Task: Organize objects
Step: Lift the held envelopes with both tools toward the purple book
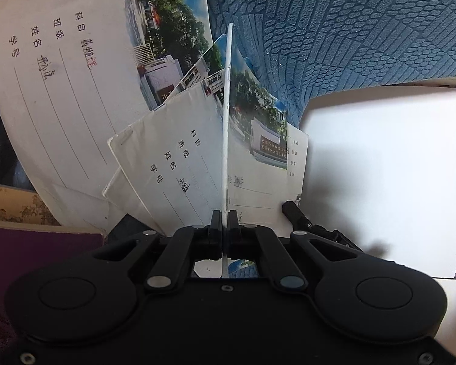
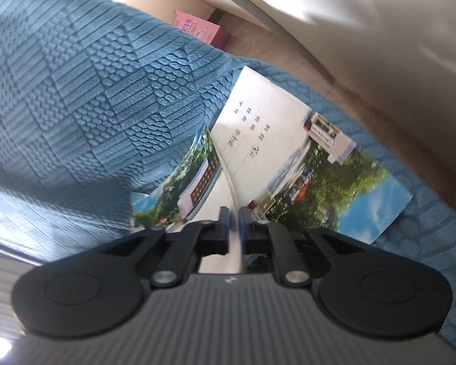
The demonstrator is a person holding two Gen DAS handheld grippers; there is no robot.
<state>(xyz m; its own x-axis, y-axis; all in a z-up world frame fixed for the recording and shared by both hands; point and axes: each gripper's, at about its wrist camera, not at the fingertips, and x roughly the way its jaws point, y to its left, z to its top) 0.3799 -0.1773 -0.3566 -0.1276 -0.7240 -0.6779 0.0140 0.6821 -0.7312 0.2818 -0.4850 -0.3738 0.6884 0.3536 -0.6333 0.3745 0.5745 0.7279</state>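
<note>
Blue quilted fabric (image 1: 349, 30) carries the scattered exercise books (image 1: 60, 85). Our left gripper (image 1: 225, 222) and right gripper (image 2: 234, 222) each pinch one thin booklet (image 1: 228, 115) edge-on, likely to stack it.

A home: blue textured sofa cover (image 1: 349, 30) strewn with school exercise books (image 1: 60, 91).
</note>
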